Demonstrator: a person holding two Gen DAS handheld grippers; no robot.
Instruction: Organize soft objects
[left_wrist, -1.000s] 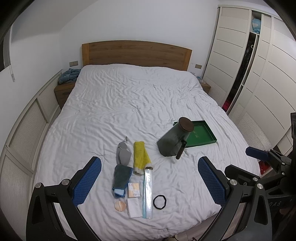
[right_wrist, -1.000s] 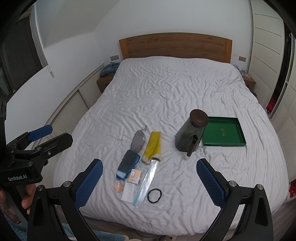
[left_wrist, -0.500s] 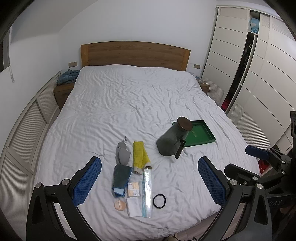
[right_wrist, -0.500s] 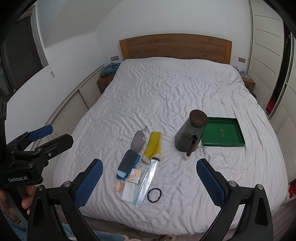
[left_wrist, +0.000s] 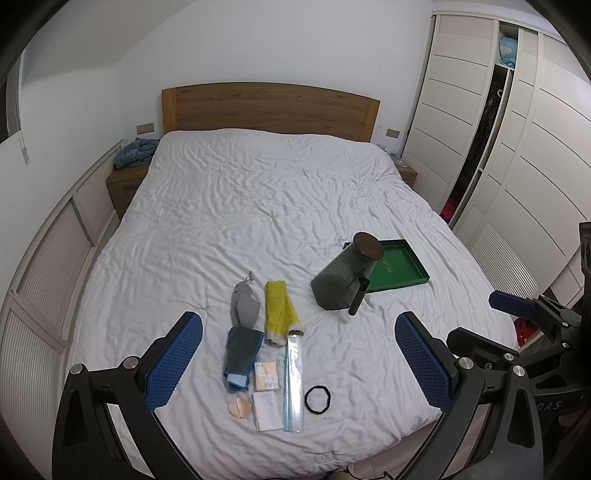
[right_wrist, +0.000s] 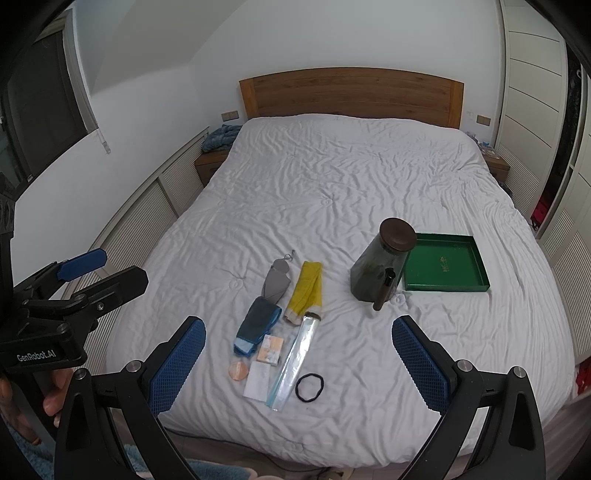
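From the left wrist view, the left gripper (left_wrist: 297, 354) hangs above the foot of the bed (left_wrist: 229, 206) with its jaws spread wide and nothing between them. Below it lies the cluster of soft things: a grey pouch (left_wrist: 244, 306), a yellow towel (left_wrist: 280, 312) just to its right, and a blue-grey cloth (left_wrist: 239, 354) nearer the bed's edge. Beside these lie a small orange packet (left_wrist: 266, 374), a round pad (left_wrist: 240, 407), a white card (left_wrist: 267, 410), a clear long sleeve (left_wrist: 293, 380) and a black hair tie (left_wrist: 317, 398). Further right stands a dark lidded jar (left_wrist: 345, 280), leaning against a green tray (left_wrist: 397, 264), which holds nothing that I can make out.

From the right wrist view, the right gripper (right_wrist: 299, 363) is likewise released and empty, held off the near edge of the bed. The left gripper shows at the far left in the person's hand (right_wrist: 55, 395). The tray sits well apart from the cloths, on the right.

No item is lifted yet, so the step in hand looks like choosing and approaching a first piece. To do it well, I would come down over the middle of one cloth (the yellow towel seems easiest, being free on its right side), pinch enough folded fabric to keep it from unrolling, and avoid snagging the wrinkled sheet beneath.
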